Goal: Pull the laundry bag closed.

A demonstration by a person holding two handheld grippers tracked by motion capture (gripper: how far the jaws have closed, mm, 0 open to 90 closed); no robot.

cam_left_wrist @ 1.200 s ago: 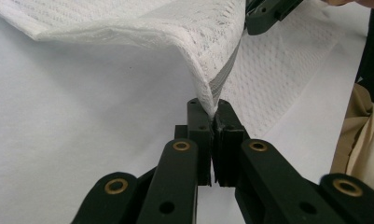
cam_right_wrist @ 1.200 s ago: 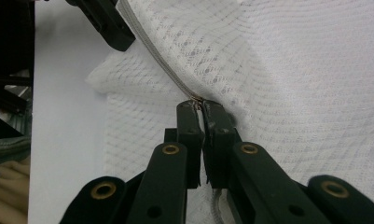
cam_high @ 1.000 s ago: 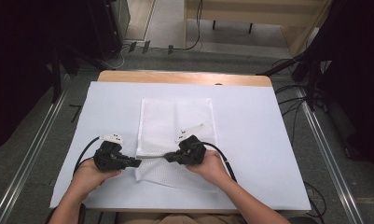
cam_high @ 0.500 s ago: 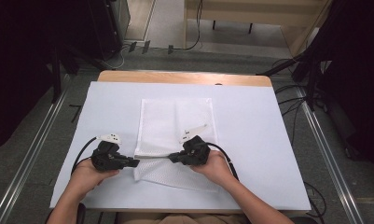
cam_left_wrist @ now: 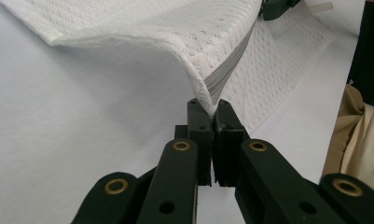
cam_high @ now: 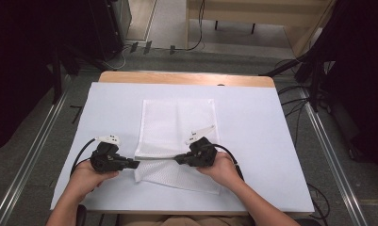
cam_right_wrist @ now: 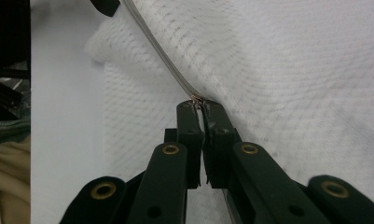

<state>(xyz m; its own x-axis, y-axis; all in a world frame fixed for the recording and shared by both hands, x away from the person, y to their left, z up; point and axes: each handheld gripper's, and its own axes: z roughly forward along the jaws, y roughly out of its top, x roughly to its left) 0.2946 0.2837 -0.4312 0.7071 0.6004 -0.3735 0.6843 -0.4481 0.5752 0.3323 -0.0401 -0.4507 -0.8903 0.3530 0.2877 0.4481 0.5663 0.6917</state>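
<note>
White sheeting covers the counter (cam_high: pixel 252 141), with dark floor and cables beyond its far edge. Nearest the person, both hands hold a claw low over the near part of the sheet. The left claw (cam_high: pixel 133 164) is clamped tight on the left end of a grey zipper (cam_left_wrist: pixel 225 72) that runs along the edge of a white mesh bag (cam_high: pixel 177 127); in the left gripper view the jaws meet with the zipper tape and fabric caught between their tips. The right claw (cam_high: pixel 179 159) is likewise closed, pinching a small metal piece on the zipper line, probably the slider (cam_right_wrist: pixel 197 99), though it is too small to be sure.

Between the two claws the zipper edge is lifted off the sheet and drawn into a nearly straight line, with a loose flap of mesh lying on the counter beneath it. Farther off, the rest of the bag lies flat near the middle of the counter.

Judged from this, the step is running the zipper. To do it well, the left claw should anchor firmly while the right pulls straight along the zipper line, keeping the tape taut and low. Loose mesh beside the teeth could snag if the pull goes slack or sideways.
</note>
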